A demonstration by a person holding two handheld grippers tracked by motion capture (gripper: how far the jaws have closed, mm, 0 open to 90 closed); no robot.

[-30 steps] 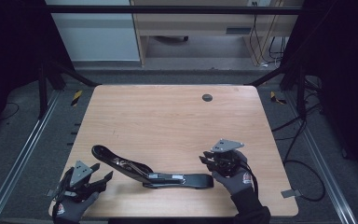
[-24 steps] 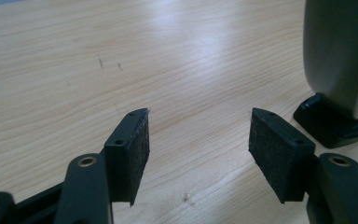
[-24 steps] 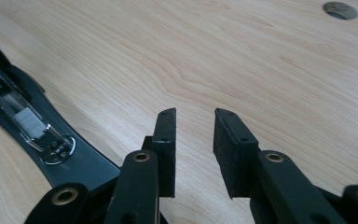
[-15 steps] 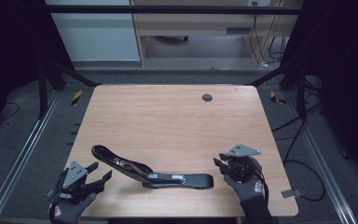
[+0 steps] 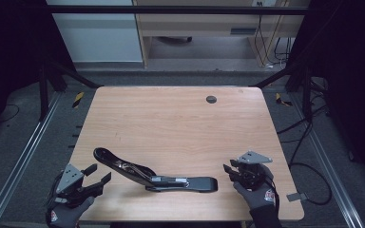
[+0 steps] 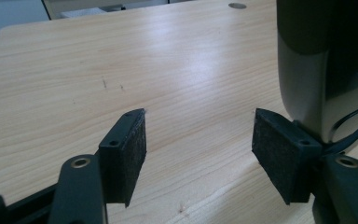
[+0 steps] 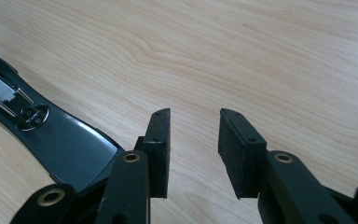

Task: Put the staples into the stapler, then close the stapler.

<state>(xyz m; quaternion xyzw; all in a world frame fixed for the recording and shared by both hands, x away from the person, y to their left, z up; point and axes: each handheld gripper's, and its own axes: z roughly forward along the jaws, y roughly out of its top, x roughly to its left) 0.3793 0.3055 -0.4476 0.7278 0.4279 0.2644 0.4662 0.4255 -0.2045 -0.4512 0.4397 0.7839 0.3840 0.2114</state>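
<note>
Right gripper: jaws apart, just been opening, nothing between, at 3 o'clock of stapler.
Left gripper: spread, empty, at 9 o'clock.
Table: wooden.

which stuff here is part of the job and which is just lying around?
In the job:
- black stapler, swung open, lying flat near the table's front edge
- left gripper, jaws open, beside its raised arm
- right gripper, jaws just opening, nothing between them, off its base end

Lying about:
- round grommet in the table
- cables on the floor
</note>
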